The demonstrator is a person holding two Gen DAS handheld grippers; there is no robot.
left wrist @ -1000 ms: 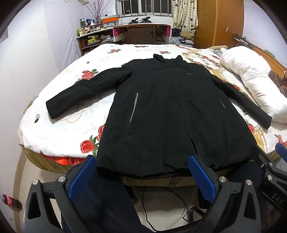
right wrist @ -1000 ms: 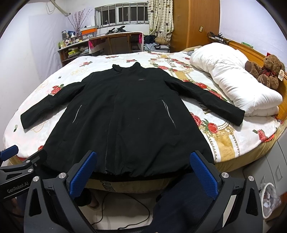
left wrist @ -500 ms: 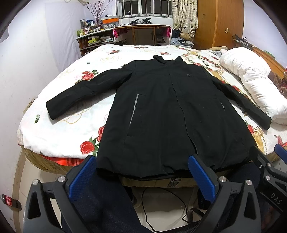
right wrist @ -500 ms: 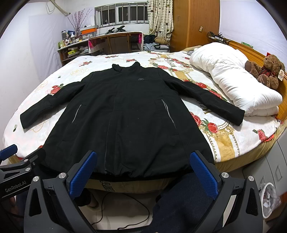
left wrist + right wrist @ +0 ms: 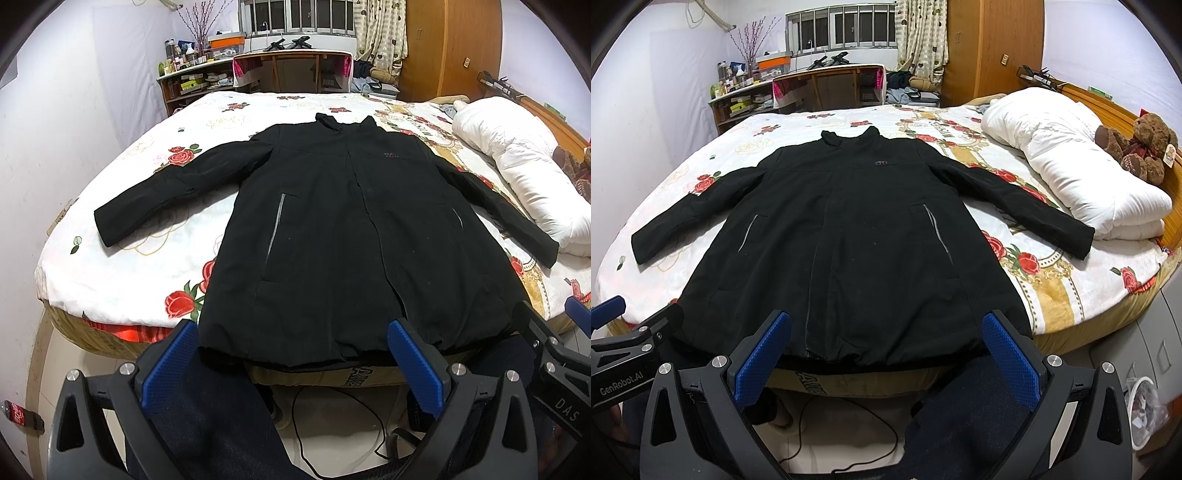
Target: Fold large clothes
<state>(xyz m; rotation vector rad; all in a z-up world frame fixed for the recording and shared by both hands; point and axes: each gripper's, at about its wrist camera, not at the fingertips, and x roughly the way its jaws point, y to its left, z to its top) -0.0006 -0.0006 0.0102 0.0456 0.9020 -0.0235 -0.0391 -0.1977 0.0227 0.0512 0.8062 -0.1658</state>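
A large black coat (image 5: 351,236) lies flat, front side up, on a bed with a floral sheet (image 5: 147,280). Both sleeves are spread out to the sides and the hem hangs over the near bed edge. It also shows in the right wrist view (image 5: 849,243). My left gripper (image 5: 291,363) is open and empty, held just short of the hem. My right gripper (image 5: 884,360) is open and empty, also just short of the hem. The right gripper shows at the right edge of the left wrist view (image 5: 554,350). The left gripper shows at the left edge of the right wrist view (image 5: 624,347).
A folded white duvet (image 5: 1067,162) lies on the bed's right side with a brown teddy bear (image 5: 1137,147) beside it. A desk and shelves (image 5: 258,74) stand behind the bed. A black cable (image 5: 332,424) lies on the floor under the grippers. The person's legs (image 5: 207,424) are below.
Both grippers have shifted only slightly; the coat sits a little lower in the views. The coat itself has not moved.
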